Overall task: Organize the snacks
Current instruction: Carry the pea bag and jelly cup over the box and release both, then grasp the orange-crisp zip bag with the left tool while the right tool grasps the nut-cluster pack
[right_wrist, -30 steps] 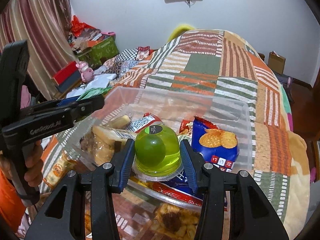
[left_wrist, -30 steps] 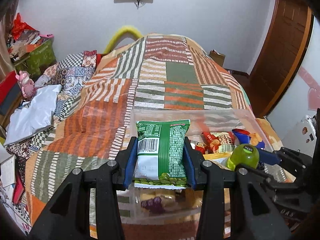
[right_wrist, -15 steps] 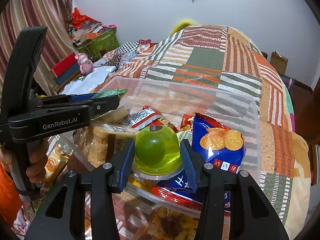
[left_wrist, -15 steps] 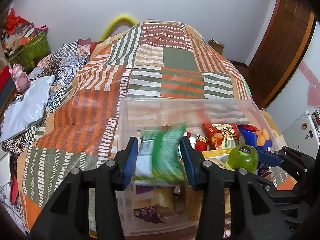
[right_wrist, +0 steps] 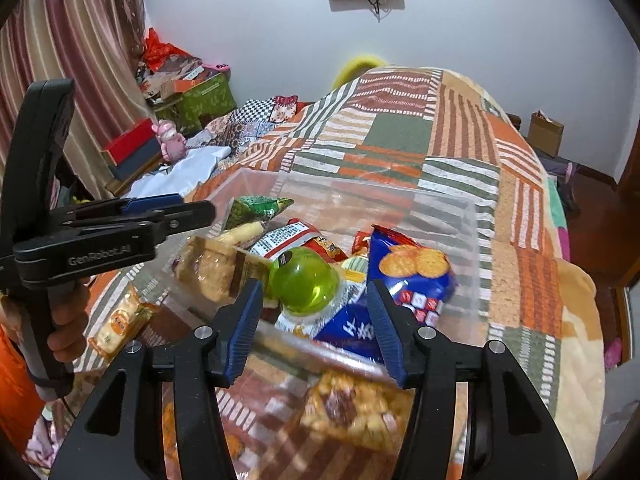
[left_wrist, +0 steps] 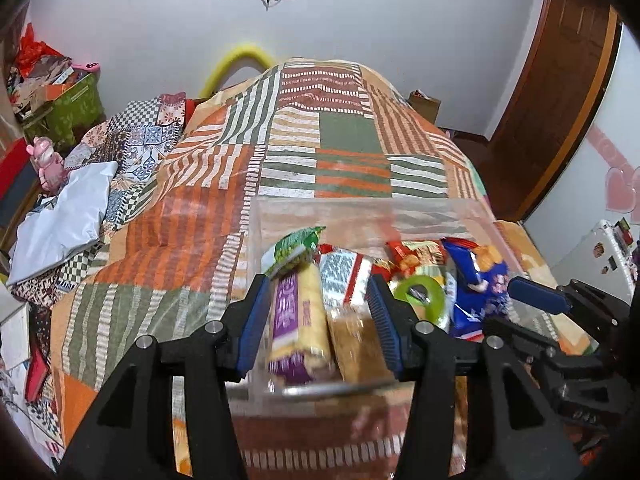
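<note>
A clear plastic bin (left_wrist: 360,216) (right_wrist: 460,248) on the patchwork bed holds several snacks. The green pea bag (left_wrist: 294,246) (right_wrist: 256,208) lies at its left side, free of my fingers. The green jelly cup (right_wrist: 306,282) (left_wrist: 420,296) rests on the pile beside a blue cracker bag (right_wrist: 412,276) (left_wrist: 480,276). My left gripper (left_wrist: 316,320) is open and empty over the bin's near edge, above a purple-wrapped roll (left_wrist: 296,320). My right gripper (right_wrist: 316,324) is open and empty, just behind the jelly cup. The left gripper also shows in the right wrist view (right_wrist: 188,210).
A small yellow snack pack (right_wrist: 120,320) lies on the bed left of the bin. A nut bar pack (right_wrist: 356,412) lies in front of the bin. Pillows and a white cloth (left_wrist: 68,216) sit at the left. A wooden door (left_wrist: 552,100) stands at the right.
My left gripper opened and dropped the green pea bag into the bin. My right gripper opened and let the green jelly cup fall onto the snack pile.
</note>
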Available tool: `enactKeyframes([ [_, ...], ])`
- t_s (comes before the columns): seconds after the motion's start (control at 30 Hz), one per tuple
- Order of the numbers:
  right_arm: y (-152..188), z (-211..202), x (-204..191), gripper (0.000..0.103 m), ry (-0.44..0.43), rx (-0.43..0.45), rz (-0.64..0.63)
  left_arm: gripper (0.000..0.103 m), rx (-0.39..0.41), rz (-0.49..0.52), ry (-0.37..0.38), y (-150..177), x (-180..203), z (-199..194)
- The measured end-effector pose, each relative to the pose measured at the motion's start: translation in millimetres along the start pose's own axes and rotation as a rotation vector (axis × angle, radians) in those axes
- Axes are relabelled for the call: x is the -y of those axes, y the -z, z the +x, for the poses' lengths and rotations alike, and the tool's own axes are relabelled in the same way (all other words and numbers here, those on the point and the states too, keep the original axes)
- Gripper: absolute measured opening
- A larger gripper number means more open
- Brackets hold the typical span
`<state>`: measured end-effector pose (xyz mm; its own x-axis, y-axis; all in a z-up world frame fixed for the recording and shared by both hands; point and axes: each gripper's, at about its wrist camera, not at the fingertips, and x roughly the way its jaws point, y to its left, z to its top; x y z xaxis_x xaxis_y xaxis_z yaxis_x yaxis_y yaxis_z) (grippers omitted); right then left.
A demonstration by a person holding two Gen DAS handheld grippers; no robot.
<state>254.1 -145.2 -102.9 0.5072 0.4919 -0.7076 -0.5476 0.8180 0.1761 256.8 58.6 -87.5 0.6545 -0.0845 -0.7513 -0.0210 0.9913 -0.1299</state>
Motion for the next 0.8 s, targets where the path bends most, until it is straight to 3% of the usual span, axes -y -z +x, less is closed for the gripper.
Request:
enactKeyframes([
  [0.47, 38, -42, 0, 0.051, 0.037, 0.009, 0.020, 0.050, -0.022, -0.018, -0.022, 61, 11, -49],
  [0.6, 51, -51, 3, 0.057, 0.052, 0.001, 0.030, 0.071, -0.031, -0.016, -0.027, 81, 18, -56],
  [0.8, 65, -62, 8, 0.065, 0.063, -0.002, 0.045, 0.087, -0.040, 0.018, -0.026, 107, 35, -62],
])
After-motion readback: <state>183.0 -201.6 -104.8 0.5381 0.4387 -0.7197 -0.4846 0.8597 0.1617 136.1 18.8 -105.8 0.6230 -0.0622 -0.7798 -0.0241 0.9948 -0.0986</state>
